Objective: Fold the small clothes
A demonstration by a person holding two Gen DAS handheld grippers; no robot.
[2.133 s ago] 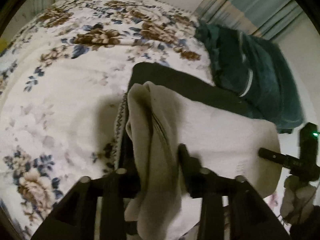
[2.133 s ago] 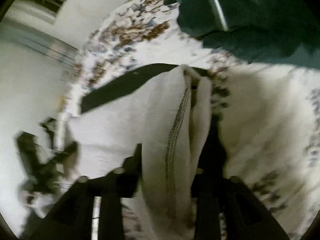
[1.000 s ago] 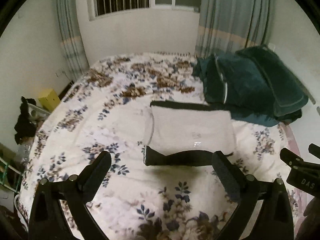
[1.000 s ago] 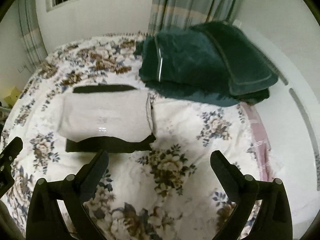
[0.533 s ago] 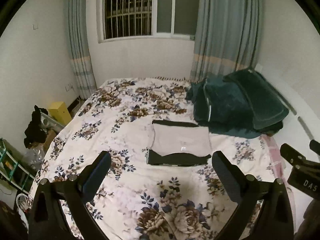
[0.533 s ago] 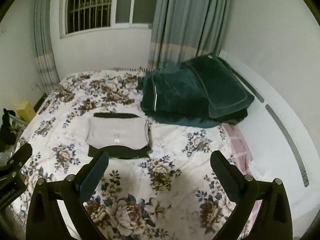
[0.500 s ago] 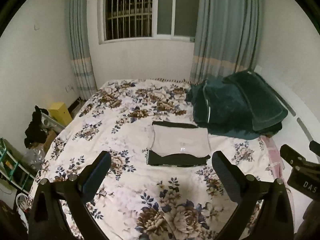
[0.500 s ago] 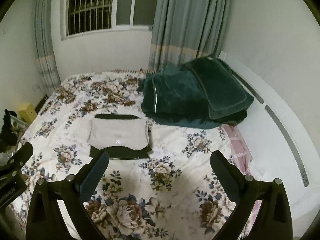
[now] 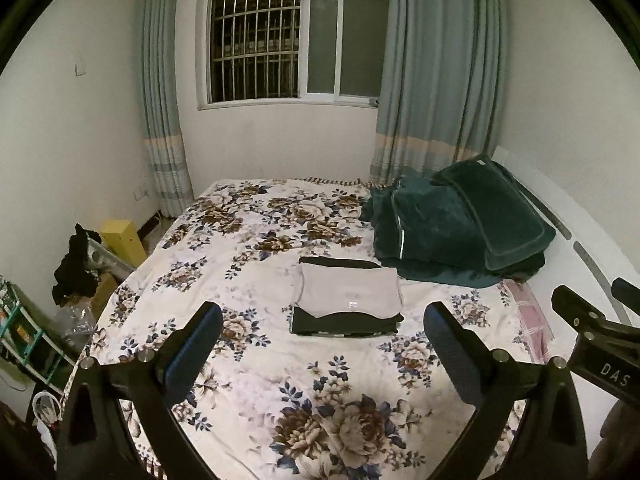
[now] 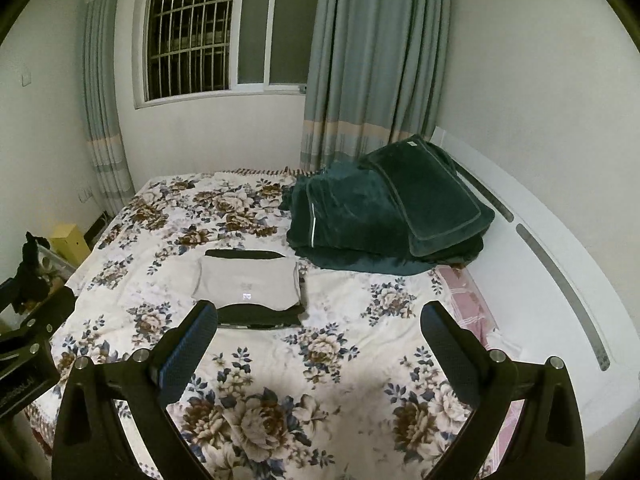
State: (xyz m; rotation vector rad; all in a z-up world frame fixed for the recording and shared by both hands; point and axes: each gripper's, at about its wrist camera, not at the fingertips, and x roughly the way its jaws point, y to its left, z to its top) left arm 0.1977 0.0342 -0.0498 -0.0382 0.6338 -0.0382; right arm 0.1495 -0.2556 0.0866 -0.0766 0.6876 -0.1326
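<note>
A folded beige garment (image 9: pixel 348 294) lies on top of a folded black garment (image 9: pixel 340 325) in the middle of the floral bed (image 9: pixel 256 344). The same stack shows in the right wrist view, the beige garment (image 10: pixel 248 282) over the black one (image 10: pixel 260 317). My left gripper (image 9: pixel 322 334) is open and empty, held well back from the stack above the near part of the bed. My right gripper (image 10: pixel 318 332) is open and empty, also far back. The right gripper's body (image 9: pixel 600 344) shows at the right edge of the left wrist view.
A dark green blanket and pillow pile (image 9: pixel 460 232) sits at the bed's far right, against a white headboard (image 10: pixel 540 248). A barred window (image 9: pixel 292 36) and curtains are behind. A yellow box (image 9: pixel 122 240) and clutter (image 9: pixel 76 264) stand on the floor to the left.
Two seconds ago both grippers were shut on the beige garment. They have let go, opened and pulled far back, and the folded stack now lies on the bed.
</note>
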